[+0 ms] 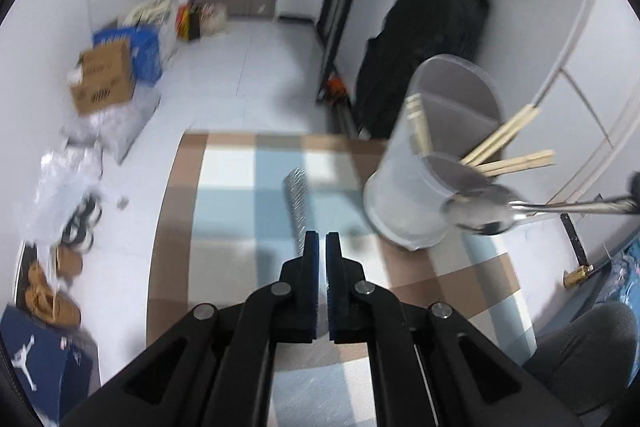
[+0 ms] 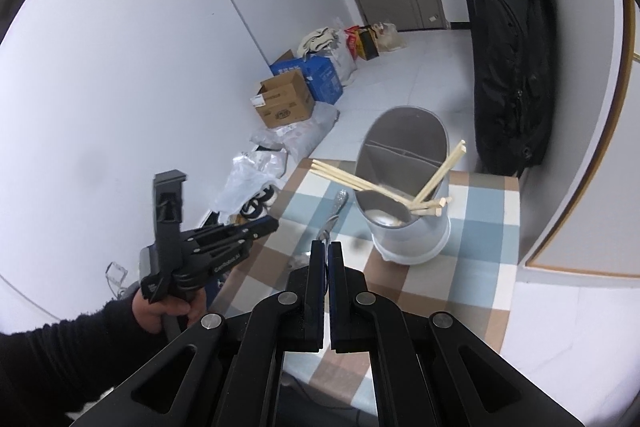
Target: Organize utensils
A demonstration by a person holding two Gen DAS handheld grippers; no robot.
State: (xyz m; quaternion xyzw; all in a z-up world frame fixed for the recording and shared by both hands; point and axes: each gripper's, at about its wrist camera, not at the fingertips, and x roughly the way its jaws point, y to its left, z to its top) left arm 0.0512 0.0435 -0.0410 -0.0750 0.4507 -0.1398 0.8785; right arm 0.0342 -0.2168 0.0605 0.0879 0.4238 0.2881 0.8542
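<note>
The gray cup (image 2: pixel 404 195) stands on the checkered tabletop (image 2: pixel 480 227) near its far right corner, with chopsticks (image 2: pixel 360 183) sticking out. The right tool (image 2: pixel 326 247) is closed on a spoon (image 1: pixel 484 213), whose bowl is at the cup's rim. The left tool (image 1: pixel 322 239) is closed and holds nothing. A shiny handle (image 1: pixel 297 203) lies just past it.

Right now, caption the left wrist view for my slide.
Left gripper hovering over a checked tablecloth, utensil holder with chopsticks and spoon.
</note>
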